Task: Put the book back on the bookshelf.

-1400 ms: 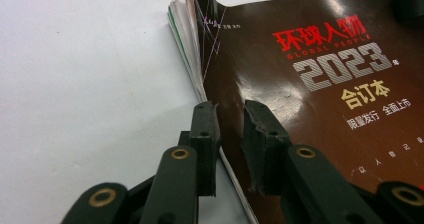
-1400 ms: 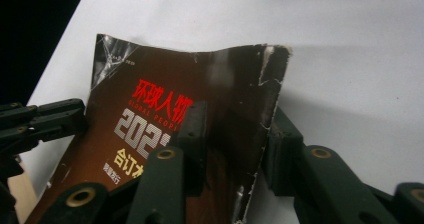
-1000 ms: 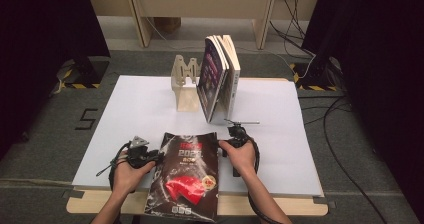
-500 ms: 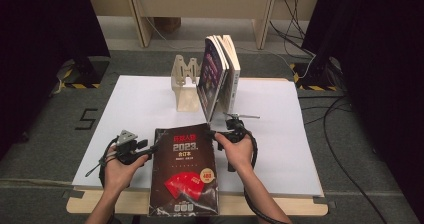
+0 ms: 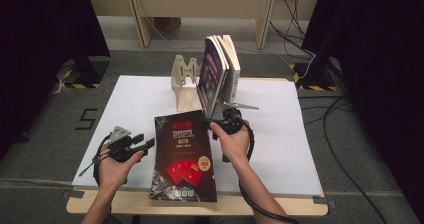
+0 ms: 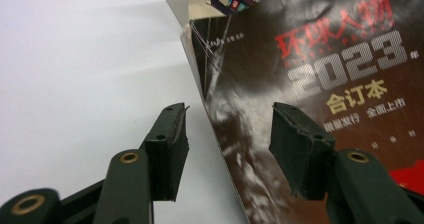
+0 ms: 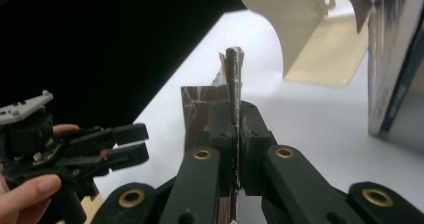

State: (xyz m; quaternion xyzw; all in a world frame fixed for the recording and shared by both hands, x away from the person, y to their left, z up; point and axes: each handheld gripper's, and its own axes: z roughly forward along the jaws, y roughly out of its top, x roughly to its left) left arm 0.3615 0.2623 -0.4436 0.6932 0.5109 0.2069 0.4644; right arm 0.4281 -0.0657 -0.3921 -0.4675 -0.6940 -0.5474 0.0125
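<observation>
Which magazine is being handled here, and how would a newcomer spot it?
On the white table, look at the near edge, in front of the wooden rack holding upright books. The magazine is between the person's hands, its far right corner clamped in the right gripper. Unlike the racked books it faces up, with a dark cover, "2023" in large digits and red at the bottom.

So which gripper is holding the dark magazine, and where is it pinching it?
The right gripper pinches the dark magazine at its far right edge. The left gripper is open, with the magazine's left edge between its jaws but not squeezed.
</observation>
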